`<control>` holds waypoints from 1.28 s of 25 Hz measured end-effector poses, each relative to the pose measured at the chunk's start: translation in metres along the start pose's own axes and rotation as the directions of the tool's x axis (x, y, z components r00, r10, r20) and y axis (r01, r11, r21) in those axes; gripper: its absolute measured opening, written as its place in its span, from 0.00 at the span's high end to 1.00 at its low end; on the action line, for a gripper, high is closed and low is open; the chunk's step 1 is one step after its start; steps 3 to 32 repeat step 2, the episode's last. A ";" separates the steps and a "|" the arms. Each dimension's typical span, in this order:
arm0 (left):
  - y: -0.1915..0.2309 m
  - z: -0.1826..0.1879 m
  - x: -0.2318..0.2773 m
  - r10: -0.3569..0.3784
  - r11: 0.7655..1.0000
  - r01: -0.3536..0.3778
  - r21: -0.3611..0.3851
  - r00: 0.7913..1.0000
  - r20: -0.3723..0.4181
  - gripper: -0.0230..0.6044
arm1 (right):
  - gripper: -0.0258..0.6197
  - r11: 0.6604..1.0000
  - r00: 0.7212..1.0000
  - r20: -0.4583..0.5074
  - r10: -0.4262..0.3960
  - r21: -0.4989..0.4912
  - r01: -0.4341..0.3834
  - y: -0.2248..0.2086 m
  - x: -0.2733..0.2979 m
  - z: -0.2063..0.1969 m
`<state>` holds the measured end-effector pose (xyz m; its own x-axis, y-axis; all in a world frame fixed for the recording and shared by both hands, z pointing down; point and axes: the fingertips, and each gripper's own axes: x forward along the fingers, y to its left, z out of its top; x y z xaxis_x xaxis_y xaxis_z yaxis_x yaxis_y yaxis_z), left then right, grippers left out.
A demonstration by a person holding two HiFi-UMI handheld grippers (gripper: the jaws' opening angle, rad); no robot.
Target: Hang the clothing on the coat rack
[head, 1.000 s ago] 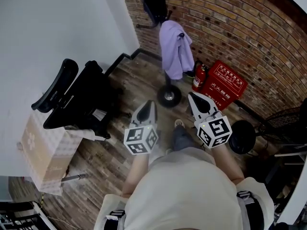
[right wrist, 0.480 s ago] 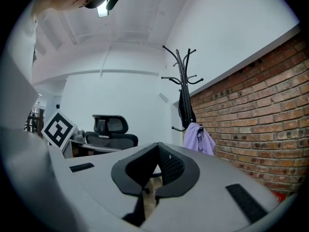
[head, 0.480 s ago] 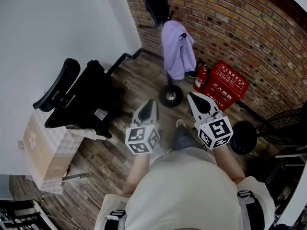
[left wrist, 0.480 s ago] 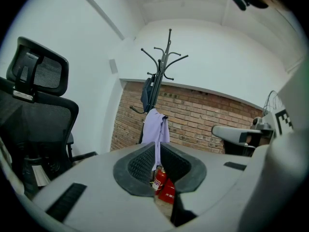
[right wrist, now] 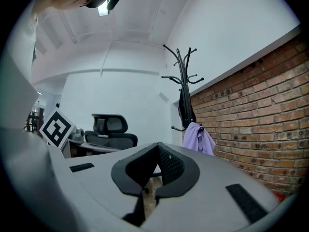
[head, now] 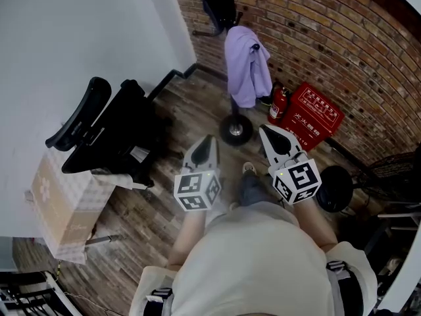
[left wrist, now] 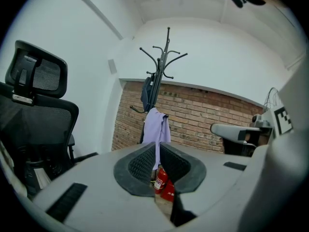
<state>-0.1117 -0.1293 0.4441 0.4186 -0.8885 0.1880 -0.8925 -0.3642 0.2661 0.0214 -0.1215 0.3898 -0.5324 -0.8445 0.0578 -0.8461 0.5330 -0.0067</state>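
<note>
A: Note lilac garment (head: 247, 64) on coat rack (head: 235, 130), low hook, well ahead. Record left gripper (head: 209, 139), right gripper (head: 265, 130) as closed, empty.
B: Check drape before retreating; avoid tugging, probably loosely hooked.

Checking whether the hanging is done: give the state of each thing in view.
purple garment: hanging on the coat rack.
dark garment: hanging higher on the coat rack.
coat rack: upright.
left gripper: shut, nothing held.
right gripper: shut, nothing held.
fire extinguisher: standing by the brick wall.
</note>
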 end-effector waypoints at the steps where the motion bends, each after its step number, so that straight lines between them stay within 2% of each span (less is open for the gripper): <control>1: 0.000 0.000 0.000 -0.002 1.000 0.002 0.000 1.000 0.000 0.92 | 0.96 1.000 1.000 0.000 -0.001 0.002 0.001 -0.001 0.000 0.000; 32: -0.001 0.000 0.000 -0.004 1.000 0.004 0.001 1.000 0.001 0.92 | 0.96 1.000 1.000 0.001 -0.002 0.004 0.002 -0.002 0.000 0.000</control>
